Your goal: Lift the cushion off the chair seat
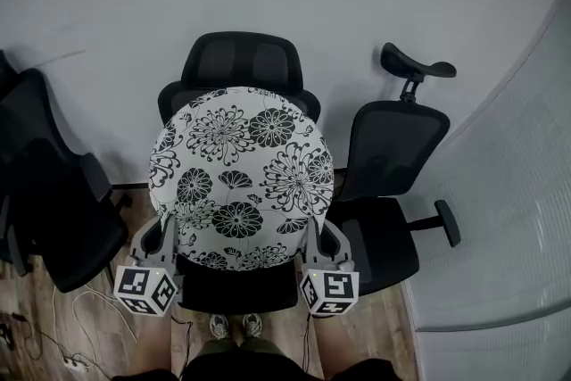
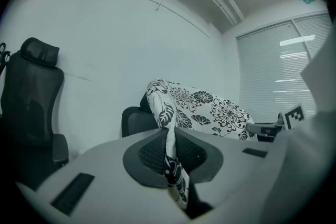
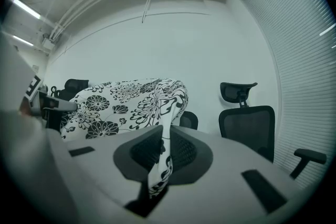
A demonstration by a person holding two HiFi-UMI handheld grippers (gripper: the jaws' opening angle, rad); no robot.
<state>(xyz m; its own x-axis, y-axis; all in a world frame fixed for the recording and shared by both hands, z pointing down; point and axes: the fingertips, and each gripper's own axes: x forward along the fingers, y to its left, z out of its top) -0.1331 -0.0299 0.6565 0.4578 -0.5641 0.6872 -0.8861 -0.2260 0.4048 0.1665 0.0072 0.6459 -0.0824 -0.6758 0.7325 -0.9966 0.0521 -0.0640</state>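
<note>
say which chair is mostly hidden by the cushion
The middle chair: the floral cushion covers most of it, while the left chair and the right chair stand uncovered.

All three views are dim and cool-grey under soft, even light with faint shadows, the cushion (image 1: pixel 241 178) print crisp from the head view, while both gripper views bend and blacken toward their round edges, with blinds (image 2: pixel 283 76) glowing and ceiling strips (image 3: pixel 20 8) glaring.

No readable text anywhere
The left tongs (image 1: pixel 159 227) and right tongs (image 1: pixel 323 233) bear only square black-and-white coded markers (image 1: pixel 337 285), without letters or digits
</note>
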